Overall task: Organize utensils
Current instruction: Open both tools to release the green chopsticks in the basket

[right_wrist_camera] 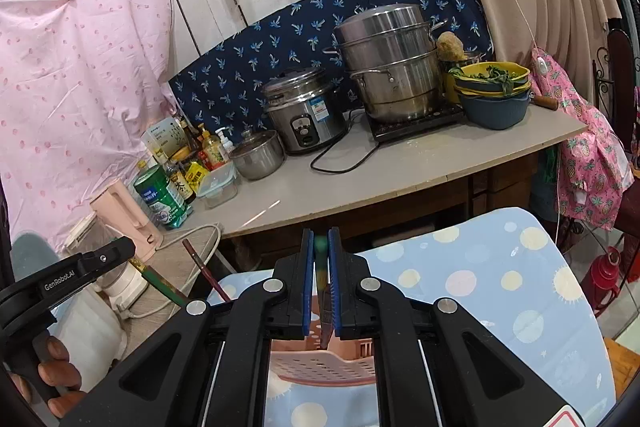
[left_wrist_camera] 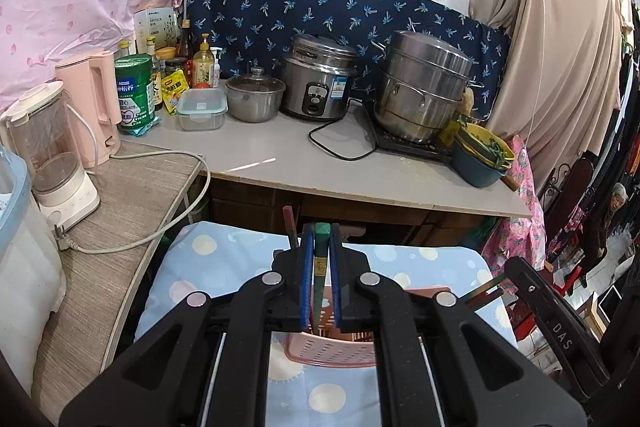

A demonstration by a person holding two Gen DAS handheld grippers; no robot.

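A slim green chopstick with a gold band (left_wrist_camera: 320,259) stands nearly upright between the blue pads of the left gripper (left_wrist_camera: 320,247), which is clamped on it; its lower end dips into a pink perforated plastic utensil basket (left_wrist_camera: 332,353) directly below. A dark red chopstick (left_wrist_camera: 291,227) rises just left of that gripper's left jaw. In the right wrist view, the right gripper (right_wrist_camera: 321,247) is likewise closed on a second green chopstick (right_wrist_camera: 323,291), blurred at its top, with its tip reaching down into the same pink basket (right_wrist_camera: 320,367). The basket sits on a light blue cloth with pale dots and suns (left_wrist_camera: 224,251) in the near middle of the scene. In the right wrist view the left gripper appears at near left, held by a hand (right_wrist_camera: 56,375).

Beyond the cloth runs a grey countertop (left_wrist_camera: 280,155). On it, from left to right, stand a pink electric kettle (left_wrist_camera: 94,107), a green tin (left_wrist_camera: 134,91), a clear lidded food box (left_wrist_camera: 201,109), a small steel pot with a glass lid (left_wrist_camera: 255,97), a steel rice cooker (left_wrist_camera: 320,79), a tall stacked steel steamer (left_wrist_camera: 424,87) and blue and yellow bowls holding greens (left_wrist_camera: 482,159). A navy cloth with blue palm prints (left_wrist_camera: 320,7) hangs behind them.
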